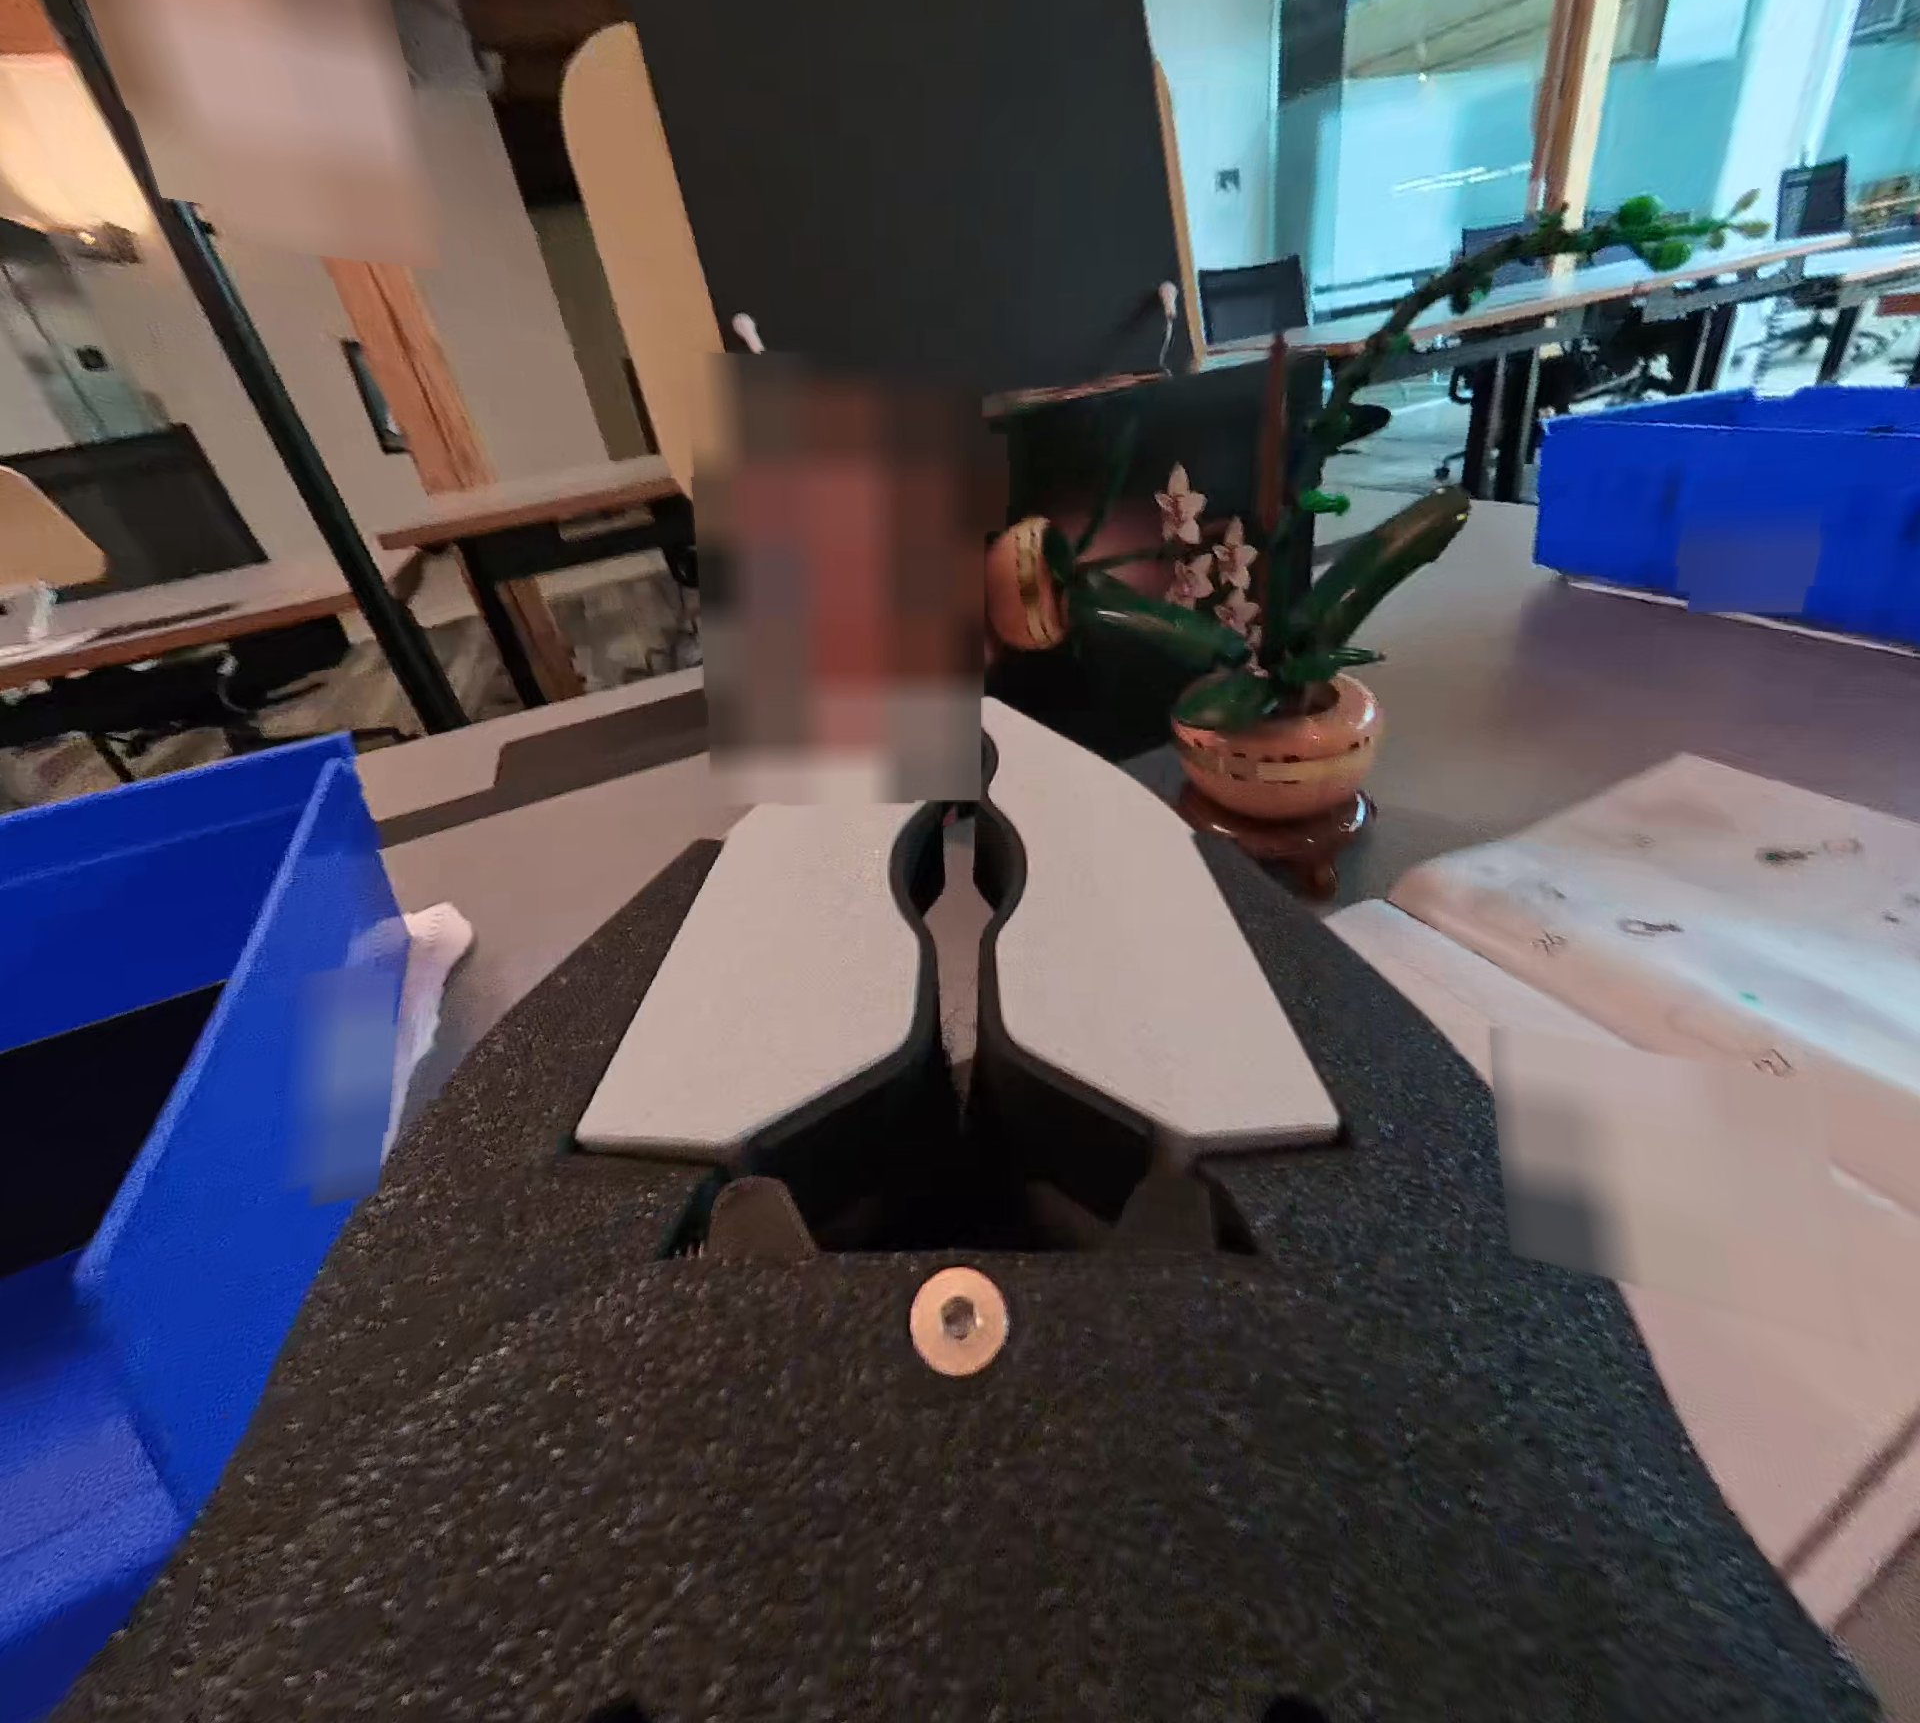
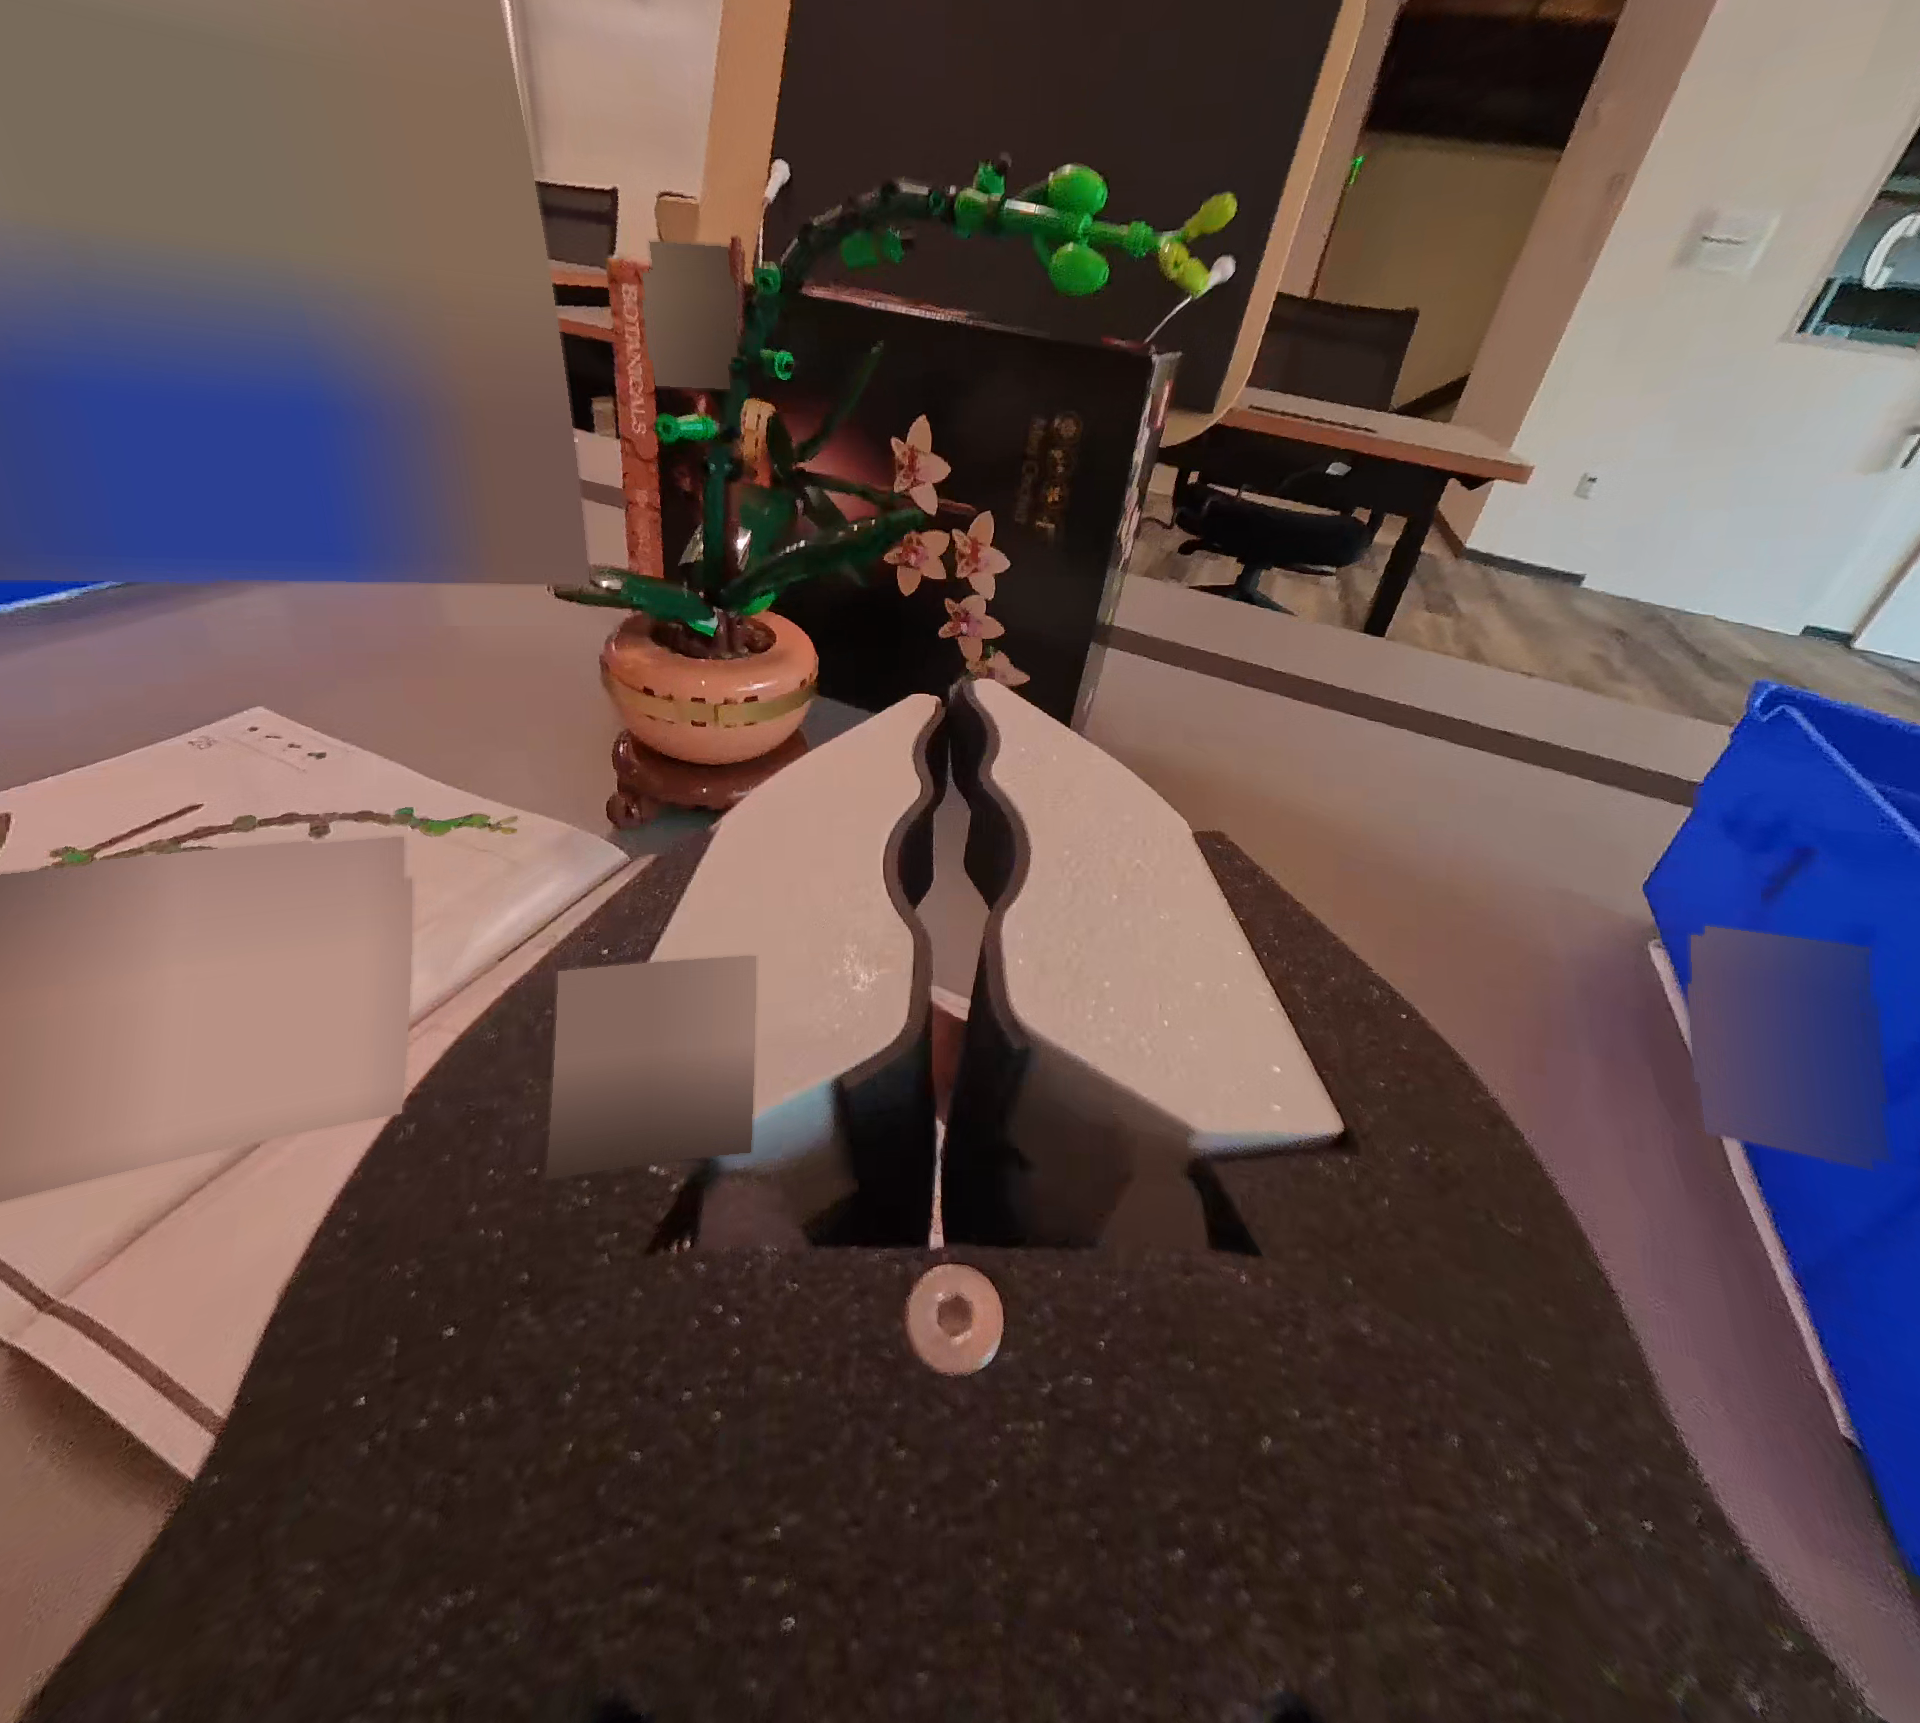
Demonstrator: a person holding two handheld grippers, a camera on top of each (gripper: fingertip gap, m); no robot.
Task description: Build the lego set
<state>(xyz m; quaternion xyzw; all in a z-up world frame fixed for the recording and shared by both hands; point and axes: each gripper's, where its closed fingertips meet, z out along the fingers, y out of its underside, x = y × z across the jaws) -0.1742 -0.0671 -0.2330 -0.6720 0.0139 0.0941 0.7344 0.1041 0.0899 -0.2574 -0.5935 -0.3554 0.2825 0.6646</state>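
Observation:
The partly built Lego orchid stands on the grey table: a tan pot (image 1: 1278, 743) (image 2: 712, 681) on a brown base, dark green leaves, small pink flowers (image 2: 951, 551) and a curved stem with bright green buds (image 1: 1647, 219) (image 2: 1075, 229). My left gripper (image 1: 951, 816) is shut with only a thin slit between its grey fingers. It sits left of and nearer than the pot, and a blurred patch hides its tips. My right gripper (image 2: 956, 702) is shut, its tips meeting just right of and in front of the pot. I see nothing held in either.
The dark Lego box (image 2: 987, 489) stands upright behind the plant. The open instruction booklet (image 1: 1662, 904) (image 2: 312, 800) lies beside the pot. Blue bins stand at the left (image 1: 187, 998) and right (image 1: 1725, 489) (image 2: 1818, 842). Something white (image 1: 431, 941) lies by the left bin. The grippers' ends are close to 30 centimetres from one another. The tan pot (image 2: 712, 681) is about 15 centimetres from my right fingertips. It turns up in the left wrist view (image 1: 1360, 710) as well.

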